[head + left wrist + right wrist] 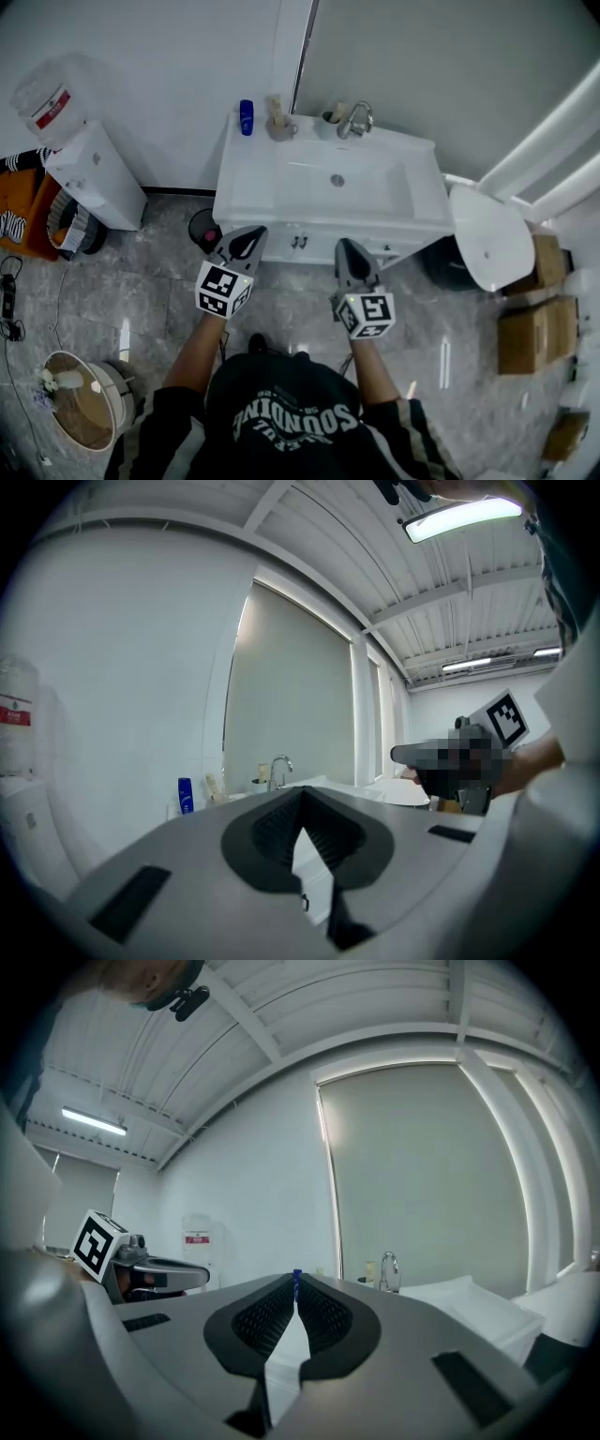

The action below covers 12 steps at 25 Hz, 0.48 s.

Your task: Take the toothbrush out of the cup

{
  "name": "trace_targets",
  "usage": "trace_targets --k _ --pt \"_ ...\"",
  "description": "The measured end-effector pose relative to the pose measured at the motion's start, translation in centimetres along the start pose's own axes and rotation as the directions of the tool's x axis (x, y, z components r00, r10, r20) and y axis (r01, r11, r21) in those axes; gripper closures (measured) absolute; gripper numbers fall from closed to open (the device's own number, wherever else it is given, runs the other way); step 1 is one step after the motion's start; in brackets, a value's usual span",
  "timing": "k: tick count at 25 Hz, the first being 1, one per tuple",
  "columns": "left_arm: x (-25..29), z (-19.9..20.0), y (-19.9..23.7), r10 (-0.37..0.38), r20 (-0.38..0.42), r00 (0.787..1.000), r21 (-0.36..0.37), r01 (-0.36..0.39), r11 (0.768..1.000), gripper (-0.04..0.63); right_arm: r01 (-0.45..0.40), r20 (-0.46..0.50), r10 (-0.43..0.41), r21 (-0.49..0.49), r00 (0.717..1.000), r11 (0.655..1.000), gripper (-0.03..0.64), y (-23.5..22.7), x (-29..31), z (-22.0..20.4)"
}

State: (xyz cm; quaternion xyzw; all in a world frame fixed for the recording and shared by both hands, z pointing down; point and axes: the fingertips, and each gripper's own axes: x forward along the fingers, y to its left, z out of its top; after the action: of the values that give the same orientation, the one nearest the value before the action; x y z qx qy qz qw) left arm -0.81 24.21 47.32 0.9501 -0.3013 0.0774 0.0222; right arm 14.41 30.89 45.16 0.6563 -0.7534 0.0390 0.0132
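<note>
Nothing is done yet. The toothbrush [275, 105] stands in its cup [280, 128] just left of the faucet [357, 119], and I am well short of the faucet. My left gripper [249, 236] and right gripper [346, 247] are both pressed together, empty. Far left of the faucet, the water bottle [42, 94] has a red label I can't read.

White vanity [251, 178] against wall, basin sunk in top, drain at centre. Chrome faucet [358, 119] at back rim, right of middle. Blue bottle [246, 117] upright at back left corner. Grey wall panel [450, 66] above. Water dispenser [94, 173] left of vanity, well apart, jug [42, 98] on top (red label). Dark round bin [201, 228] on floor by vanity's left end. White oval fixture [487, 236] at right, possibly toilet. Cardboard boxes [536, 328] further right. Grey stone-look floor [150, 300].
</note>
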Motion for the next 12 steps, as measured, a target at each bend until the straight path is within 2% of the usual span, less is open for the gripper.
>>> trace_targets --k 12 --pt "0.87 0.20 0.34 -0.003 0.004 1.000 -0.007 0.003 1.000 0.597 0.008 -0.020 -0.007 0.023 1.000 1.000 0.617 -0.60 0.97 -0.57"
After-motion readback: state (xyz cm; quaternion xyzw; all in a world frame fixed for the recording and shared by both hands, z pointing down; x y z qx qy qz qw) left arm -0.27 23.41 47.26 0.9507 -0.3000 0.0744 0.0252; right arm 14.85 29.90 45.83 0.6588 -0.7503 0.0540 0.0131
